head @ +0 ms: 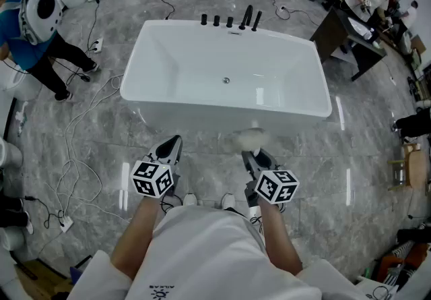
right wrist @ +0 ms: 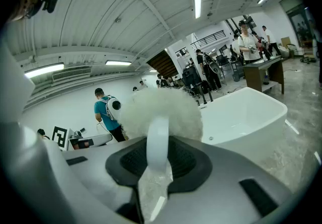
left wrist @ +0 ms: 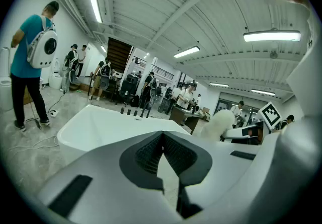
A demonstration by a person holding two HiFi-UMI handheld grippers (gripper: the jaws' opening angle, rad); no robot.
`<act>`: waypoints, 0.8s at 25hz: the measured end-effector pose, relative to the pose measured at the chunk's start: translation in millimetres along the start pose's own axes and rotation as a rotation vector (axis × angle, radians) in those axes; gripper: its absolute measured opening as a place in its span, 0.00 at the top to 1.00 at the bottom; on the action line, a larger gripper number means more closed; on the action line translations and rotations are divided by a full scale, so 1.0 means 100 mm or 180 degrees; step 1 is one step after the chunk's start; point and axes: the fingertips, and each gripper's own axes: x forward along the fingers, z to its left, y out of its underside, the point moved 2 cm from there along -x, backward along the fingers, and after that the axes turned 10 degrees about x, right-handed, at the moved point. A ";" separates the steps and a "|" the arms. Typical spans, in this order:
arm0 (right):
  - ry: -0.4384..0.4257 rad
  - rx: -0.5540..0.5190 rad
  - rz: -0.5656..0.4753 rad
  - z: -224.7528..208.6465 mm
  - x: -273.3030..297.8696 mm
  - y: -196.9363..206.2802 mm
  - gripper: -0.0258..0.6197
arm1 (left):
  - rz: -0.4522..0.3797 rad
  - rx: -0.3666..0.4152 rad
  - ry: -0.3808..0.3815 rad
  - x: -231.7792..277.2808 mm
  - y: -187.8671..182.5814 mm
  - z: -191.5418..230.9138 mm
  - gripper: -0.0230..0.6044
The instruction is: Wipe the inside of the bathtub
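A white rectangular bathtub stands on the grey marble floor ahead of me, its drain in the middle of the bottom and black taps on the far rim. My right gripper is shut on the white handle of a fluffy white brush, whose head hangs just short of the tub's near wall. My left gripper is shut with nothing in it, level with the right one, outside the tub. Both are held low in front of my body.
Cables and a power strip trail over the floor on the left. A person in a teal shirt stands at far left. A dark desk with people stands at back right. Clutter lines the right edge.
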 end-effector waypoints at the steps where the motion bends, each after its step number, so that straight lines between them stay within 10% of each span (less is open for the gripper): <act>1: 0.0004 -0.0027 -0.0006 0.01 0.04 -0.01 0.80 | -0.0004 0.0041 0.0000 0.02 -0.02 0.02 0.94; 20: -0.0023 -0.0329 -0.0317 0.36 0.20 -0.17 0.80 | -0.0275 0.0468 0.0088 0.12 -0.44 0.14 0.95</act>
